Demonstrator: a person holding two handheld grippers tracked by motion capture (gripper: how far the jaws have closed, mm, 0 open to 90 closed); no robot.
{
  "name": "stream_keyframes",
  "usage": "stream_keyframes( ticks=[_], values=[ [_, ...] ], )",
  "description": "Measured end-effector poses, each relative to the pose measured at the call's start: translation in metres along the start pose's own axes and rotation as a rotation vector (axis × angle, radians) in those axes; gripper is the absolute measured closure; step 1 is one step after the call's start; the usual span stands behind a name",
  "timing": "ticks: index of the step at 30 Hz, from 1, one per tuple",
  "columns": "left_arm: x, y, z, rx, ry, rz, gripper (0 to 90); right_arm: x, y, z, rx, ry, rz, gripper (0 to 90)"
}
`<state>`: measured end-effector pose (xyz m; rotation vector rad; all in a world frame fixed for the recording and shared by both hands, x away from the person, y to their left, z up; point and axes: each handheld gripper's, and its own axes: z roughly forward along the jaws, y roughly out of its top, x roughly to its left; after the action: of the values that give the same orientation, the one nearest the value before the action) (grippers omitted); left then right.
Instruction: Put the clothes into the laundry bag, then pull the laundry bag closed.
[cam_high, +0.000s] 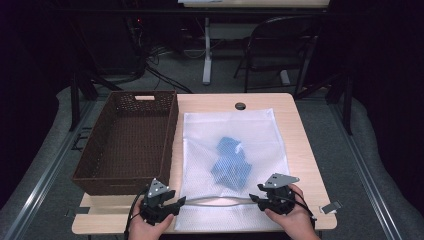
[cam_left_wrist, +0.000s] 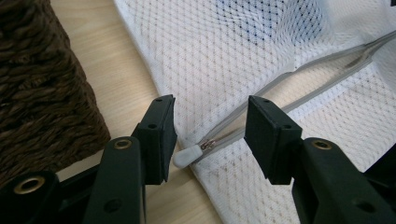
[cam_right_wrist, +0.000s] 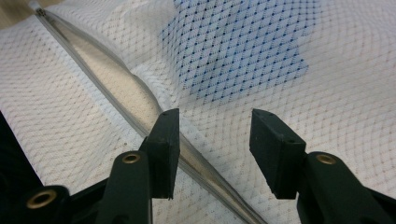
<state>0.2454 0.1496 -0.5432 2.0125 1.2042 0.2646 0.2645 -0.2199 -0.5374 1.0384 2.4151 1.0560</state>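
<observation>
Mesh laundry bag (cam_high: 229, 125) is lying flat on the bench (cam_high: 300, 150), right beside the brown woven basket (cam_high: 127, 142), so I'm placing everything off the bag. Something blue (cam_high: 231, 162) is sitting inside it, about in the middle, showing through the white netting.

Near the bag's front edge the grey zipper (cam_high: 217, 201) is running across, bowed up a little with the opening gaping slightly. Left gripper (cam_high: 176, 204) is sitting at the bag's front left corner, on the basket side. In the left gripper view its jaws are standing apart with the white zipper pull (cam_left_wrist: 187, 155) lying between them, close to one pad but not pinched as far as I can see, so I'm calling it open. That corner of the bag is resting on bare wood, with the basket's wall just beside it.

Right gripper (cam_high: 256, 198) is hovering over the other end of the zipper, toward the bag's front right. Its jaws are also apart, straddling the zipper line and a bit of mesh, with the blue thing showing just beyond. Nothing's clamped there, so open too.
</observation>
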Motion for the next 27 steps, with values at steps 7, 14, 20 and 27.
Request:
stream_keyframes(
  ticks=[7,14,20,27],
  values=[
    [0.0010,-0.0024,-0.0016,-0.003,0.020,-0.006,53.3,-0.0018,-0.0027,0.0012,-0.029,0.006,0.015,47.3],
    [0.0022,-0.0033,0.0002,0.013,0.011,-0.010,52.7,-0.0001,-0.0024,0.0010,-0.035,-0.002,0.023,47.8],
    [0.0040,-0.0050,0.0034,0.023,0.007,-0.012,52.9,0.0008,-0.0029,0.0021,-0.026,-0.002,0.004,53.2],
    [0.0063,-0.0066,0.0072,0.038,0.015,-0.018,53.3,0.0002,-0.0025,0.0031,-0.035,-0.001,0.005,52.4]
  ],
)
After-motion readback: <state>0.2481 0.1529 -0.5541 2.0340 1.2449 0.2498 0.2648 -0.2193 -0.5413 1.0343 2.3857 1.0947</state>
